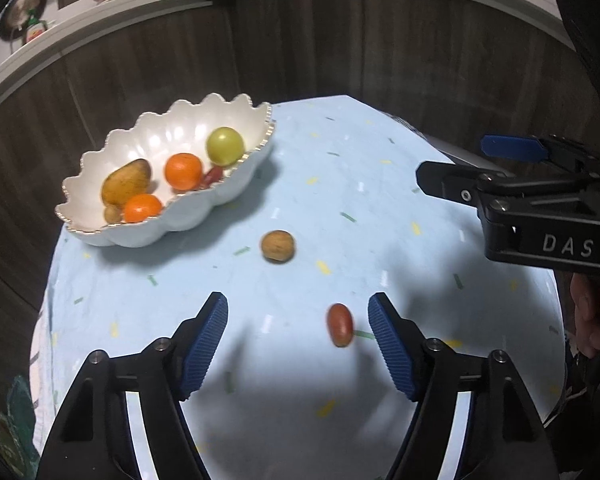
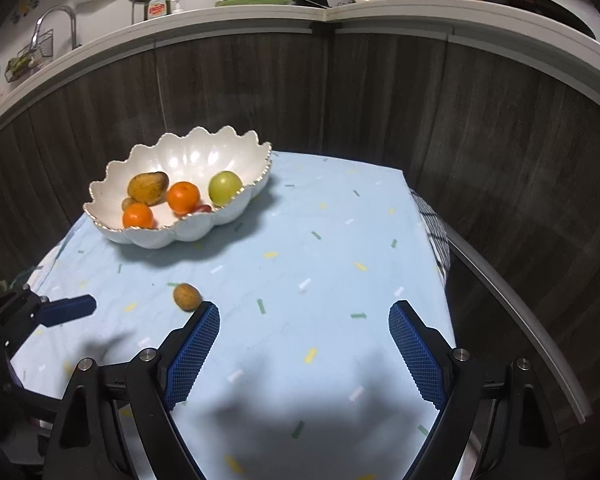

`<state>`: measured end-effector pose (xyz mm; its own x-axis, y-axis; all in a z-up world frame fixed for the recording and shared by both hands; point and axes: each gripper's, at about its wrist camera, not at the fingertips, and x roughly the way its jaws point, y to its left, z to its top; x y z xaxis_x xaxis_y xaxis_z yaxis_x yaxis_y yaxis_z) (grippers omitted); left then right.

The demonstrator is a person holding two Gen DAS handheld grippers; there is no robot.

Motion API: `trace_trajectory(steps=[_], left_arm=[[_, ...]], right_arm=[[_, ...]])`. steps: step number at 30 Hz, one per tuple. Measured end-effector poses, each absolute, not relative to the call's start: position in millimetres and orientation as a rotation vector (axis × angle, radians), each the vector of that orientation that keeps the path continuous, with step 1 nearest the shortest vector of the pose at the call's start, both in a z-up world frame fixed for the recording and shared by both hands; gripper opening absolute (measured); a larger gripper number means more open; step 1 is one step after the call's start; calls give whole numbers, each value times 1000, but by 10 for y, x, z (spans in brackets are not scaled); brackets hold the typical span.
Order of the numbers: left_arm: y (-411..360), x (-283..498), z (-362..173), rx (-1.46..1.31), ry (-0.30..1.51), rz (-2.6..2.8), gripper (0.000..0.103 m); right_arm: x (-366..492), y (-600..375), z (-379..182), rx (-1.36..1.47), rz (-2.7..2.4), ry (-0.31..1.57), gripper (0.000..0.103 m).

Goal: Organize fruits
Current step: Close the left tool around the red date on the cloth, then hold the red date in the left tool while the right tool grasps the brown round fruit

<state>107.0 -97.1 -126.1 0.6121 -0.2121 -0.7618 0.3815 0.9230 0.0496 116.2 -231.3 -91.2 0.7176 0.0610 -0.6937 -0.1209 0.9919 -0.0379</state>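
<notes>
Two pieces are loose on the blue-clothed counter (image 1: 380,184), and the left claw (image 1: 298,320) is lined up on the small red fruit (image 1: 340,325), jaws apart with nothing pinched. That fruit sits well off centre, right beside the right-hand pad (image 1: 388,344). If the claw shuts like this, that pad likely meets it first and nudges the smooth little oval sideways, and it could roll away across the cloth. The brown nut (image 1: 278,245) lies just beyond, between the claw and the white scalloped bowl (image 1: 236,196), so a shoved fruit might knock into it. The right claw (image 2: 304,330) hangs wide apart and empty, its left pad close to the nut, and both claws are working near each other, so a bump looks possible. The bowl holds oranges, a green fruit and more.
</notes>
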Motion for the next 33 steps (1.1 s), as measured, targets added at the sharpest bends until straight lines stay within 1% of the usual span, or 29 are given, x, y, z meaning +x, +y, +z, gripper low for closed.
trace_trajectory(steps=[5, 9, 10, 14, 18, 21, 23, 28, 30, 32, 33], left_arm=[[-1077, 1070, -1353, 233, 856, -363, 60], [-1135, 1100, -1427, 244, 867, -364, 57], [-1143, 1103, -1443, 246, 872, -365, 53], [-1170, 1129, -1521, 251, 894, -369, 49], [-1189, 1136, -1566, 256, 902, -371, 48], [-1197, 1143, -1603, 256, 914, -375, 44], [-1200, 1153, -1631, 253, 924, -378, 40], [-1215, 1149, -1653, 255, 918, -384, 38], [-1212, 1142, -1656, 247, 917, -394, 34], [-1223, 1129, -1655, 246, 913, -407, 26], [-1237, 1117, -1654, 250, 911, -417, 24]], right_arm=[[1121, -2399, -989, -44, 86, 775, 87], [1090, -2480, -1072, -2, 70, 790, 87], [1091, -2487, -1089, 3, 68, 793, 87], [1070, -2535, -1152, 22, 60, 804, 87], [1061, -2560, -1203, 37, 61, 814, 87], [1059, -2581, -1238, 52, 60, 822, 87], [1062, -2585, -1257, 58, 59, 827, 87], [1051, -2587, -1293, 66, 59, 837, 87], [1048, -2592, -1305, 70, 57, 841, 88], [1047, -2596, -1313, 72, 56, 844, 88], [1044, -2597, -1315, 73, 55, 845, 88]])
